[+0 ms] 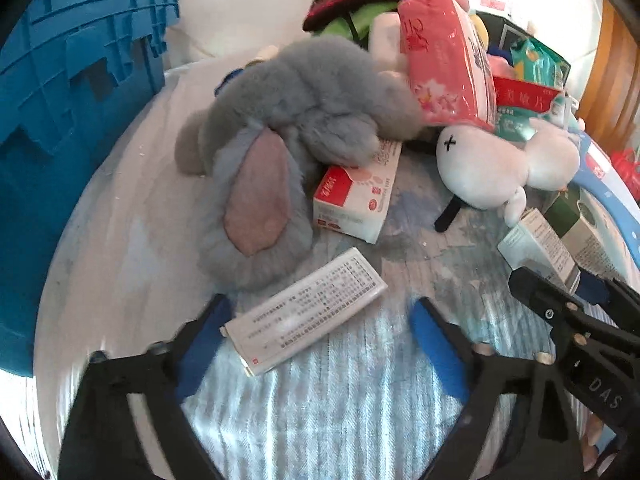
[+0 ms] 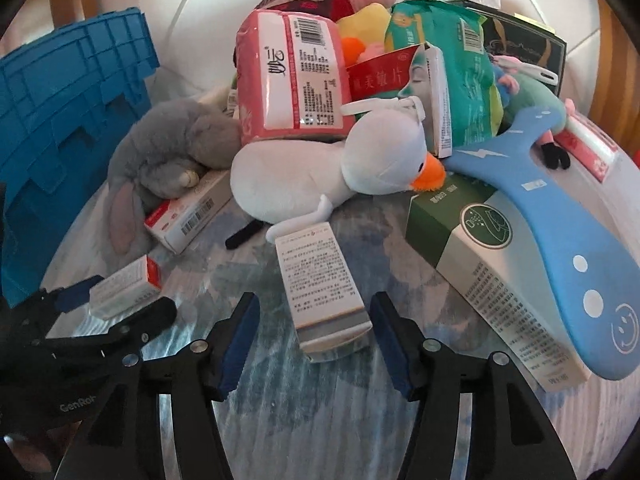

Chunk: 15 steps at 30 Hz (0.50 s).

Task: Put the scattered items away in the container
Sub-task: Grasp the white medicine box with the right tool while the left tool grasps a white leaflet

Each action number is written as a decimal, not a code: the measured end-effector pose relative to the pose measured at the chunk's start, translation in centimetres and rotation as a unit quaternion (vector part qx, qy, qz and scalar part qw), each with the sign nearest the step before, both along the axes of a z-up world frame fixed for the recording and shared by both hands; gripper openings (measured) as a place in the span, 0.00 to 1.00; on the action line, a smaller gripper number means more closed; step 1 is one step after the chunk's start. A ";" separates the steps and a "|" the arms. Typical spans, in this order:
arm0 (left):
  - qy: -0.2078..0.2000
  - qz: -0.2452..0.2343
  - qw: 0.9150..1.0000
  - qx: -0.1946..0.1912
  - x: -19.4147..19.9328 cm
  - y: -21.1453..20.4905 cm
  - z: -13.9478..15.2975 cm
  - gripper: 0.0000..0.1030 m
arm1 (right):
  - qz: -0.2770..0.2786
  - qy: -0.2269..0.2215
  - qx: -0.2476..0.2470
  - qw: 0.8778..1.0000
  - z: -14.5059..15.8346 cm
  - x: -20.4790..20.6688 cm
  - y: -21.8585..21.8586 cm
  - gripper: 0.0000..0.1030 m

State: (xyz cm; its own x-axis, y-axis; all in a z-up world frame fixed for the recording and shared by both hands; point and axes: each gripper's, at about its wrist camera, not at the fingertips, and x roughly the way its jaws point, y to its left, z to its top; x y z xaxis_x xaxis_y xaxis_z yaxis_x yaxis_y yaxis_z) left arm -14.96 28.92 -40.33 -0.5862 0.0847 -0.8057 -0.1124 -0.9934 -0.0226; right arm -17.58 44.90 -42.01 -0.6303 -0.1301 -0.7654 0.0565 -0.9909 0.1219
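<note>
A blue plastic crate [image 1: 76, 92] stands at the left; it also shows in the right wrist view [image 2: 68, 128]. My left gripper [image 1: 320, 332] is open, its fingers either side of a flat white box with printed text [image 1: 308, 312] lying on the bedcover. My right gripper [image 2: 316, 340] is open, its fingers either side of a white and grey medicine box [image 2: 320, 288]. That gripper also shows at the right of the left wrist view [image 1: 560, 292]. A grey plush rabbit [image 1: 296, 140] and a white plush duck [image 2: 340, 164] lie just beyond.
A pile sits behind: a pink tissue pack [image 2: 296, 76], a red and white box [image 1: 356, 196], a green and white box [image 2: 488, 252], a blue hanger-shaped board [image 2: 560, 220], a teal packet [image 2: 460, 64] and more plush toys. A wooden frame [image 1: 608, 80] is at the right.
</note>
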 end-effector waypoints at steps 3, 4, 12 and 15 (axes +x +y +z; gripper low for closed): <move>0.002 0.012 1.000 0.001 0.5 0.1 0.3 0.66 | -0.008 -0.004 0.041 0.999 -0.2 -0.4 -1.0 0.50; 0.003 0.017 1.000 0.002 0.7 0.1 0.4 0.65 | -0.013 -0.004 0.043 0.999 -0.2 -0.5 -1.2 0.50; 0.014 0.024 1.000 0.005 1.1 0.4 0.8 0.65 | -0.013 -0.003 -0.001 1.000 -0.6 -2.2 -0.7 0.70; 0.015 0.020 1.000 0.003 2.1 0.5 0.7 0.44 | -0.039 -0.004 0.046 0.998 -0.4 -0.7 -1.3 0.34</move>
State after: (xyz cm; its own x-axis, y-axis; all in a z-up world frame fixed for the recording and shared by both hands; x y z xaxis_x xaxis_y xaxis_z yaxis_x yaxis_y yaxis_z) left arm -12.87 29.37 -39.68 -0.6136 0.0644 -0.7870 -0.0728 -0.9970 -0.0249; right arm -18.23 43.61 -42.46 -0.6291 -0.0092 -0.7772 -0.0222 -0.9993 0.0298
